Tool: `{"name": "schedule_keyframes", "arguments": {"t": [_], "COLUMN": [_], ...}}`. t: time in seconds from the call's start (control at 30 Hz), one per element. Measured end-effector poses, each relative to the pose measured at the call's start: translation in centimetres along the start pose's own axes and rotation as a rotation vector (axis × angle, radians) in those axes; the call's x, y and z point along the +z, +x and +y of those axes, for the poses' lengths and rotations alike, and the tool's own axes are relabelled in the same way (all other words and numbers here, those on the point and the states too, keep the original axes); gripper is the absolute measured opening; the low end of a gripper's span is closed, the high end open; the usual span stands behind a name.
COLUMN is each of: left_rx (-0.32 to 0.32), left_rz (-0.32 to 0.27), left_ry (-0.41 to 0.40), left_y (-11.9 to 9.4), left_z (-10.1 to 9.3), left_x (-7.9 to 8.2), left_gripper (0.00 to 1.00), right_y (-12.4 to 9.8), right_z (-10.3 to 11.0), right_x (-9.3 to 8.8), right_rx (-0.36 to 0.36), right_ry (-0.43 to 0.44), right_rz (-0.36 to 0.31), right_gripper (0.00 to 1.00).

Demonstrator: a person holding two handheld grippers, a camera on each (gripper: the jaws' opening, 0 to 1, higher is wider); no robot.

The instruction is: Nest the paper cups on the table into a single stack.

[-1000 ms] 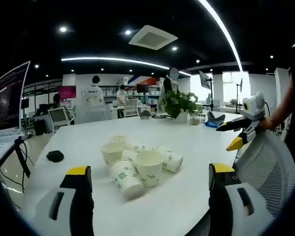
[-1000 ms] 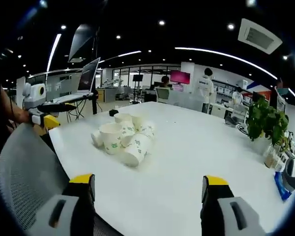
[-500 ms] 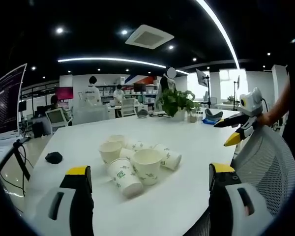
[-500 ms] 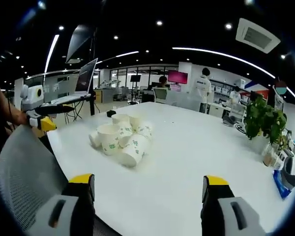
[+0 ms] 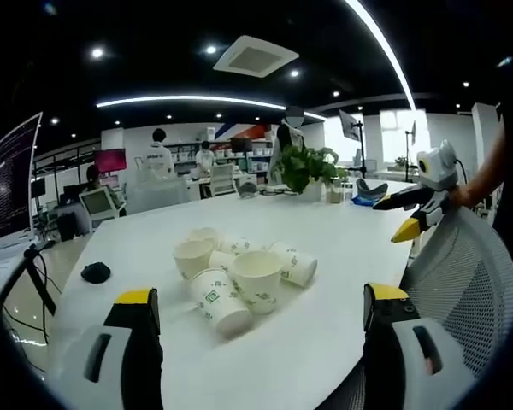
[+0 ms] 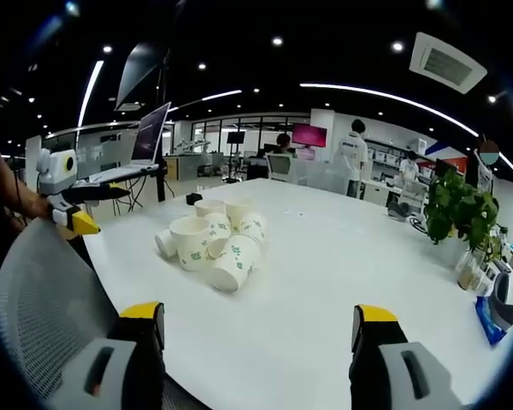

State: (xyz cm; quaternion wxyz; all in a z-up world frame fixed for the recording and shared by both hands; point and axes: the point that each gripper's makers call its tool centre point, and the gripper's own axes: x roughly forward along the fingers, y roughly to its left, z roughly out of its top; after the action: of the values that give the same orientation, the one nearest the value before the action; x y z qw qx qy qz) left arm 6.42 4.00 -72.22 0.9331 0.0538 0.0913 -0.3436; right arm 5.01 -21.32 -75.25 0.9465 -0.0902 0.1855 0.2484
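Observation:
Several white paper cups with green prints (image 5: 231,275) lie in a loose cluster on the white table (image 5: 333,235), some upright and some on their sides. My left gripper (image 5: 261,295) is open, short of the cluster, with nothing between its jaws. The right gripper (image 5: 398,218) shows at the right over the chair back, held by a hand. In the right gripper view the same cups (image 6: 209,239) sit at centre left on the table (image 6: 342,256). My right gripper (image 6: 258,312) is open and well short of them. The left gripper (image 6: 98,209) shows at the far left.
A grey mesh chair back (image 5: 462,282) (image 6: 43,290) stands at the near table edge between the grippers. A potted plant (image 5: 312,169) (image 6: 457,209) and a small black object (image 5: 96,272) (image 6: 194,197) are on the table. A raised laptop (image 6: 151,132) and people are behind.
Both views have shifted slightly with the hands. The cups lie as before, and both grippers have stayed open.

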Motion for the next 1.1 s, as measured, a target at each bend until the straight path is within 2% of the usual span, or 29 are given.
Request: {"name": "schedule_keyframes", "arguments": {"t": [0.43, 0.6, 0.9, 0.97, 1.1], "left_rx": [0.023, 0.049, 0.043, 0.038, 0.001], "left_rz": [0.022, 0.079, 0.07, 0.071, 0.075], "left_ry": [-0.005, 0.068, 0.059, 0.053, 0.058], "left_y": [0.0, 0.3, 2.4, 3.0, 4.4], "left_z": [0.5, 1.2, 2.7, 3.0, 3.3], "left_x": [-0.2, -0.7, 0.8, 0.9, 1.3], "left_gripper": [0.99, 0.99, 0.99, 0.96, 0.84], "right_y": [0.0, -0.1, -0.2, -0.2, -0.3], "right_z": [0.0, -0.1, -0.4, -0.5, -0.6], "right_x": [0.1, 0.2, 0.4, 0.5, 0.5], "right_rx": [-0.003, -0.012, -0.034, -0.04, -0.045], "right_ry": [-0.003, -0.009, -0.012, -0.01, -0.01], "right_rz": [-0.004, -0.003, -0.008, -0.01, -0.011], "right_gripper": [0.92, 0.92, 0.93, 0.92, 0.92]}}
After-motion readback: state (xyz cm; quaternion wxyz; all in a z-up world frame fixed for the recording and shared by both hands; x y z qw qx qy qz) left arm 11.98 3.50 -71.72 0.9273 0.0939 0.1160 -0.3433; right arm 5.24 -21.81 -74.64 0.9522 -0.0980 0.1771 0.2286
